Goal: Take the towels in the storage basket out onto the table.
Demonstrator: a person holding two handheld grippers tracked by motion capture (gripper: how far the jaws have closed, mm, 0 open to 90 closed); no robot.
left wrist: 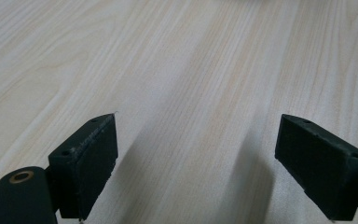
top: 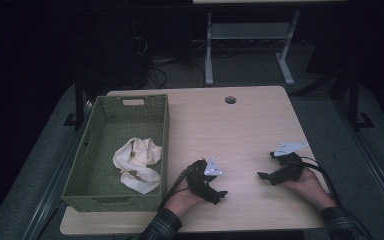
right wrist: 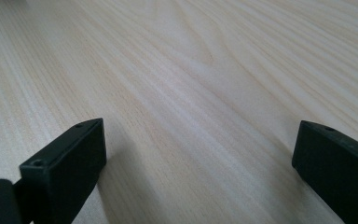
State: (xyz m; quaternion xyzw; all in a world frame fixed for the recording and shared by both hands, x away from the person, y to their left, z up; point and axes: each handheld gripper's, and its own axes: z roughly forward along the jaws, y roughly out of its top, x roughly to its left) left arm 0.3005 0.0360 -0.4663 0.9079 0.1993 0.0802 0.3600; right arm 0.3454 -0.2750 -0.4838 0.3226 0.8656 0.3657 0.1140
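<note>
A green woven basket (top: 100, 120) stands on the left part of the light wooden table (top: 245, 125). A crumpled white cloth (top: 137, 162) lies inside it, near its right wall. My left gripper (top: 219, 196) rests low over the table near the front edge, just right of the basket, jaws wide apart with only bare wood (left wrist: 191, 93) between them. My right gripper (top: 264, 176) sits to the right of it, angled left, also open over bare wood (right wrist: 205, 93). Neither holds anything.
A round cable hole (top: 230, 100) sits near the table's far edge. Beyond the table stand the white legs of another desk (top: 209, 55) and cables on a dark floor. Bare tabletop lies between and beyond the grippers.
</note>
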